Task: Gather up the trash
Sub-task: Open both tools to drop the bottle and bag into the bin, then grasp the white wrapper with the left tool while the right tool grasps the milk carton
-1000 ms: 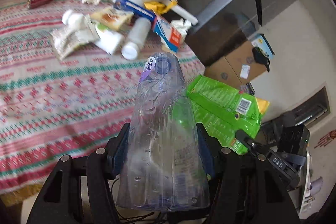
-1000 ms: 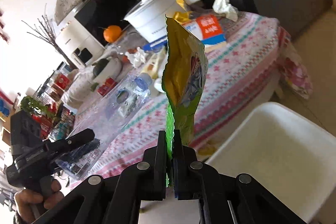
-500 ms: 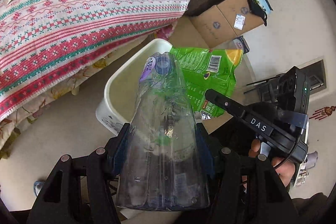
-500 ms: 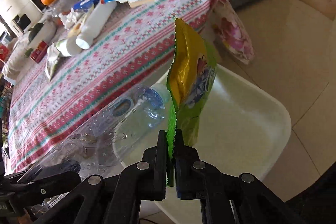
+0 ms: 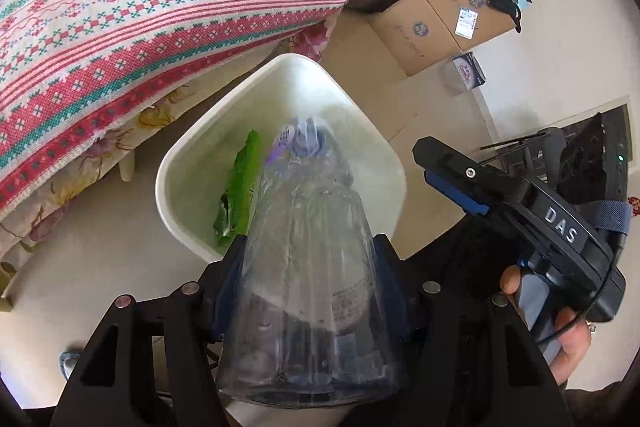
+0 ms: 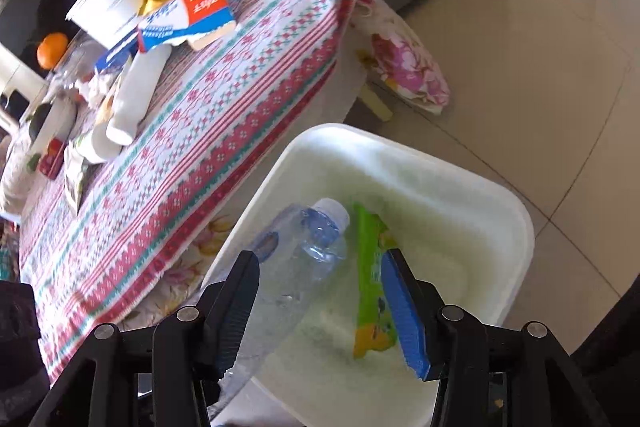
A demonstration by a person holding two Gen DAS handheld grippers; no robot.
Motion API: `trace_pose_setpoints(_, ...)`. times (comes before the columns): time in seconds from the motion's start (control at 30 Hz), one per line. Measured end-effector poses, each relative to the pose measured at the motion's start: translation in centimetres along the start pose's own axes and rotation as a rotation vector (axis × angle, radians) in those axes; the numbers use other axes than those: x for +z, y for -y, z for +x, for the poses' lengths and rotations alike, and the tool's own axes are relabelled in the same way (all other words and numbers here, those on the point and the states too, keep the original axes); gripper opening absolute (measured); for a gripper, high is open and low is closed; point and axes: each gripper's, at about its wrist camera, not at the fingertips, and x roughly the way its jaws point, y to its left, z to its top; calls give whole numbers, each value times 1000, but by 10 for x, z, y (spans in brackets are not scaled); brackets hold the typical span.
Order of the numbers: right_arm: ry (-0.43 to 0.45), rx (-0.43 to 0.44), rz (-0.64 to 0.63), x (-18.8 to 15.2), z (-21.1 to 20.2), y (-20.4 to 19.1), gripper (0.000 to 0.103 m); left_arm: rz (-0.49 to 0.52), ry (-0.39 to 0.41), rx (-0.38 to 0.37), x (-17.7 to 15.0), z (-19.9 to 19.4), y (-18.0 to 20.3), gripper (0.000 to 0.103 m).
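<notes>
1. Blue-padded right tongs (image 6: 324, 311) have just been opening; the green wrapper (image 6: 374, 283) is free, dropping into the white bin (image 6: 516, 227)
2. Your left tongs (image 5: 310, 291) clamp the clear bottle (image 5: 308, 251), neck over the bin; release only once it's inside
3. More trash waits on the counter (image 6: 224, 99)

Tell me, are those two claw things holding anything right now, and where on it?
The left gripper grips the clear plastic bottle around its lower body. The right gripper has just opened, dropping the green snack bag into the white bin.
</notes>
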Motion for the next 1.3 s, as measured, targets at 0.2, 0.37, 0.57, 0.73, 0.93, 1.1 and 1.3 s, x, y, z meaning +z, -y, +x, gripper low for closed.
trace_pose_setpoints(0.2, 9, 9, 16, 2, -1, 2, 58, 26, -54, 39, 18, 26, 14, 65)
trace_pose_setpoints(0.37, 16, 15, 42, 3, -3, 10, 60, 32, 47, 30, 29, 2, 11, 66)
trace_pose_setpoints(0.57, 11, 35, 26, 3, -1, 4, 62, -7, 116, 33, 38, -26, -5, 71)
trace_pose_setpoints(0.73, 14, 48, 14, 2, 0, 0, 64, -57, 155, 73, 43, -47, -26, 71)
trace_pose_setpoints(0.93, 24, 76, -27, 0, 2, -12, 73, -130, 227, 149, 44, -77, -53, 71)
trace_pose_setpoints(1.1, 6, 95, -64, -3, 9, -24, 76, -239, 274, 171, 46, -100, -87, 71)
trace_pose_setpoints(1.3, -35, 105, -95, -7, 20, -35, 78, -456, 387, 174, 48, -141, -144, 71)
